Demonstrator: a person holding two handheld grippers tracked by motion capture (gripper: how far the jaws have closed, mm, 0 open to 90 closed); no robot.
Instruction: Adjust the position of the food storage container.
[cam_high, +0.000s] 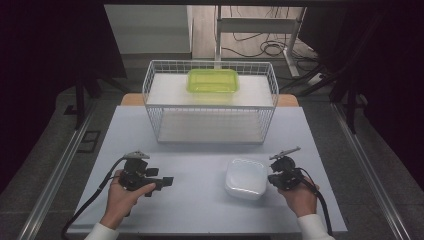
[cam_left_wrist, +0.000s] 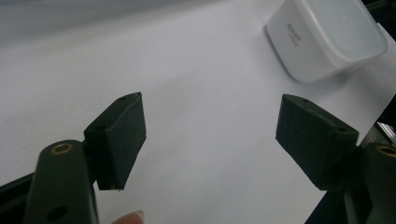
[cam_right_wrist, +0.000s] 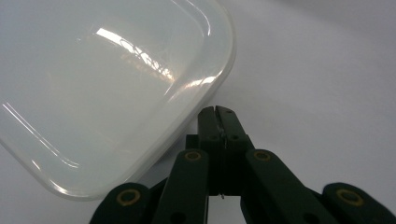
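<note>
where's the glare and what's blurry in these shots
Right gripper view: bright streaks of glare on the white container, and the right gripper, jaws together, is soft. Left gripper view: the left gripper looms blurred, the container sharper. High view: dark surroundings, evenly lit table.

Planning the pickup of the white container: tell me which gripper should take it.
Right, probably. The right gripper sits right beside the white container, though its jaws are shut and must open first. The left gripper is open but stands farther off across the table.
</note>
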